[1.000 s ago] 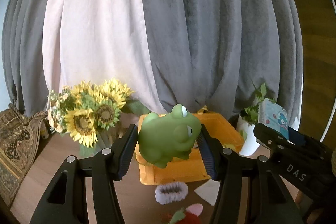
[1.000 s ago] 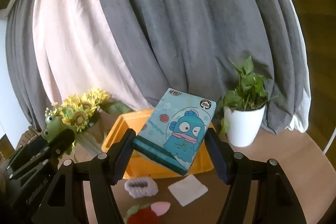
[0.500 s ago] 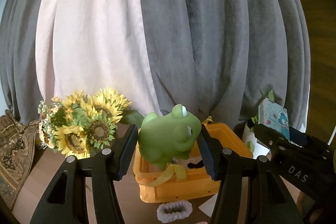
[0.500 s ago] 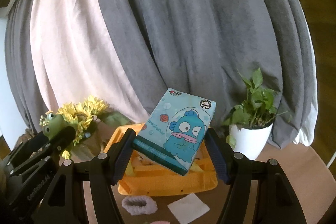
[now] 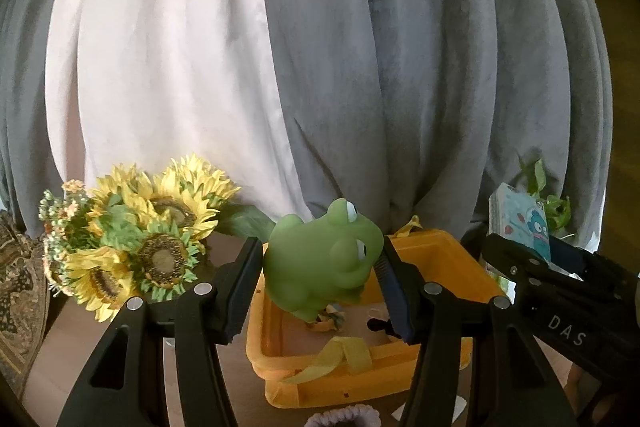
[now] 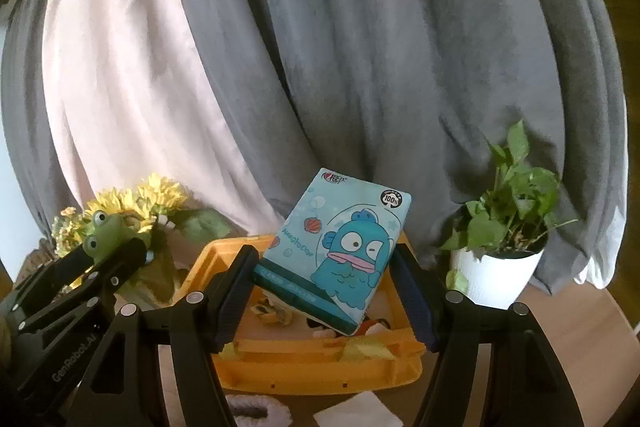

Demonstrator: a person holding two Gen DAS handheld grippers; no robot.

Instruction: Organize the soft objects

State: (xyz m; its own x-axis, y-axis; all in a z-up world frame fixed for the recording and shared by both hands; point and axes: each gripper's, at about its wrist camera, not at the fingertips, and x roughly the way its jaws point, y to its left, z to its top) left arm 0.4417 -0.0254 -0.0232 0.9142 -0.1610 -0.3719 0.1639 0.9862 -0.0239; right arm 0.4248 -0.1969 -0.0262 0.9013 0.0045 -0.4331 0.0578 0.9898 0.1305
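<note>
Two sets of tongs are seen closer to the orange bin [image 5: 460,251] than a second ago: the bin is now viewed partly from above, its contents are exposed, and the red toy and most of the white square seen before at the lower edge are lost from view. The left tongs [image 5: 316,287] are spread about as wide as the green frog toy [image 5: 320,263], which is clamped between the ribbed pads and held above the near left part of the bin. The right tongs [image 6: 326,287] are parted to the width of a blue tissue pack [image 6: 336,251], which is gripped tilted, one corner hanging low over the bin interior. Yellow strips and small soft items are seen lying inside the bin. A fuzzy hair tie [image 5: 344,419] is left on the desk [image 5: 52,355] just in front of the bin. Sunflowers [image 5: 136,239] are placed left of the bin, and a potted plant [image 6: 500,247] right of it.
</note>
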